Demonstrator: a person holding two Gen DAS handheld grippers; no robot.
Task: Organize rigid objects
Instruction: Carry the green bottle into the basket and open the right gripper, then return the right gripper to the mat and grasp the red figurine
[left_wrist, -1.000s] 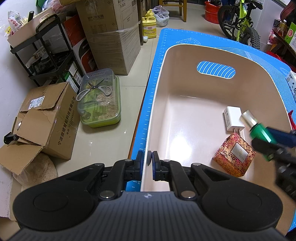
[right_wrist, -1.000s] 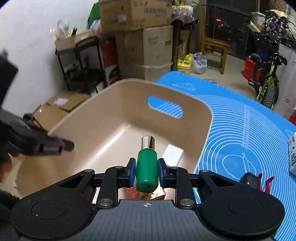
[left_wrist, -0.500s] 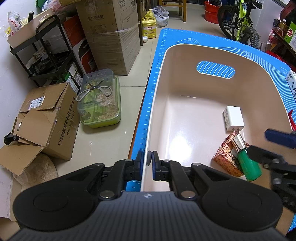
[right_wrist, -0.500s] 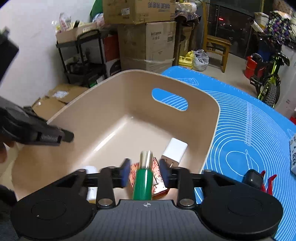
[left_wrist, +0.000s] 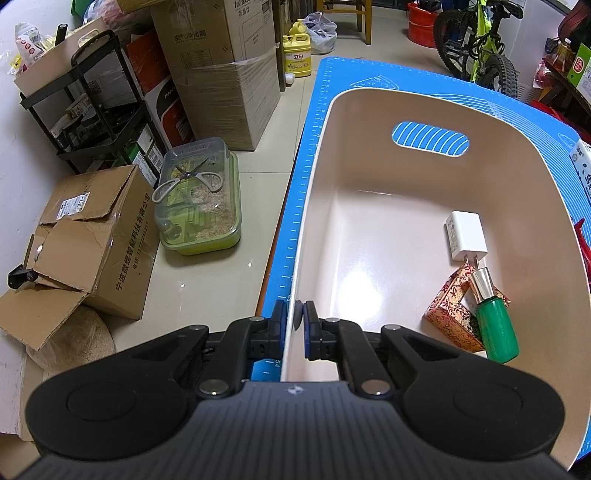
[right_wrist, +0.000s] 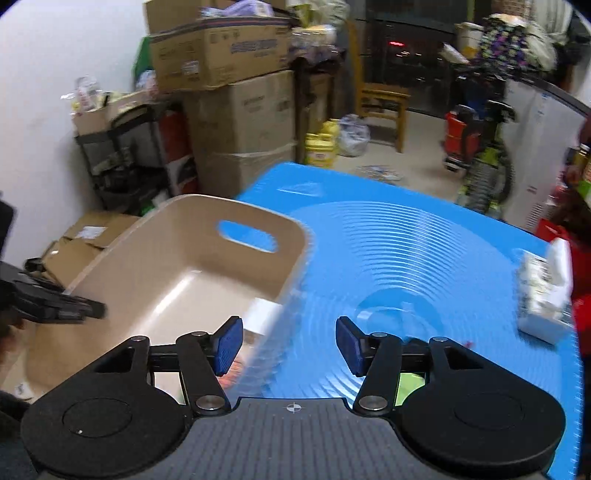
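Observation:
A beige bin (left_wrist: 369, 155) with a slot handle stands on the blue mat (left_wrist: 317, 122). My left gripper (left_wrist: 295, 319) is shut on its near rim. Inside the bin lie a white charger (left_wrist: 466, 236) and a red patterned box (left_wrist: 448, 321). A green bottle (left_wrist: 496, 332) with a silver cap leans on that box. In the blurred right wrist view, my right gripper (right_wrist: 290, 349) hangs over the bin's right wall (right_wrist: 291, 266) and the blue mat (right_wrist: 406, 251). Its jaws are opening with nothing between them. The left gripper (right_wrist: 74, 310) shows at the left edge.
A white printed carton (right_wrist: 543, 291) lies on the mat at the right. Left of the table, on the floor, are cardboard boxes (left_wrist: 92, 236), a clear tub with scissors (left_wrist: 199, 199) on it and a black trolley (left_wrist: 92, 103). A bicycle (left_wrist: 480, 55) stands at the back.
The right gripper let go of the green bottle, which now lies in the bin on the patterned box. It opened and drew back to the right, out of the left wrist view. The left gripper kept still.

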